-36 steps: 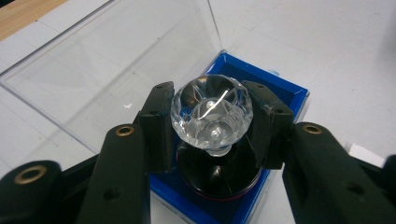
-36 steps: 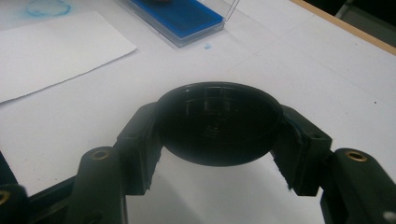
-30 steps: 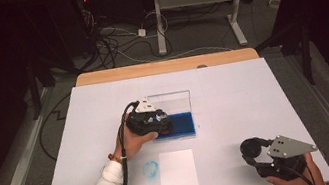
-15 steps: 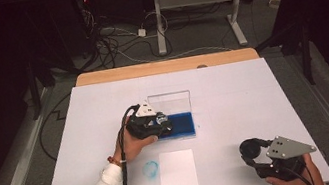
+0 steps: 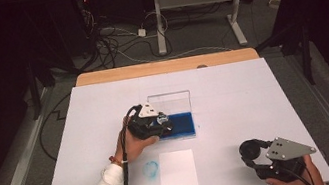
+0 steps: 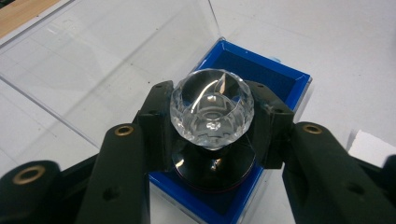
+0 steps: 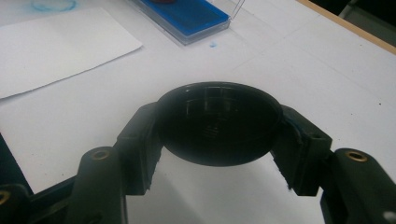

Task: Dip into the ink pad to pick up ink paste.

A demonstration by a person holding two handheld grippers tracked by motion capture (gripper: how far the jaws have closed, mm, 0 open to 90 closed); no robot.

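A stamp with a clear faceted knob (image 6: pixel 212 107) and a round black base (image 6: pixel 212 172) is in my left gripper (image 6: pixel 212 121), whose jaws are shut on the knob. The base is low over the blue ink pad (image 6: pixel 254 70) of a small box whose clear lid (image 6: pixel 102 60) stands open behind it. In the high view the left gripper (image 5: pixel 164 125) is at the pad's (image 5: pixel 183 124) left end. My right gripper (image 7: pixel 218 135) is shut on a round black cap (image 7: pixel 218 122) near the table's front right (image 5: pixel 251 151).
A white sheet of paper (image 5: pixel 178 175) lies near the front edge, with a blue ring-shaped ink mark (image 5: pixel 151 168) on the white table cover (image 5: pixel 234 96) to its left. A wooden table edge (image 5: pixel 163 67) runs along the back. Cables and desk legs are on the floor beyond.
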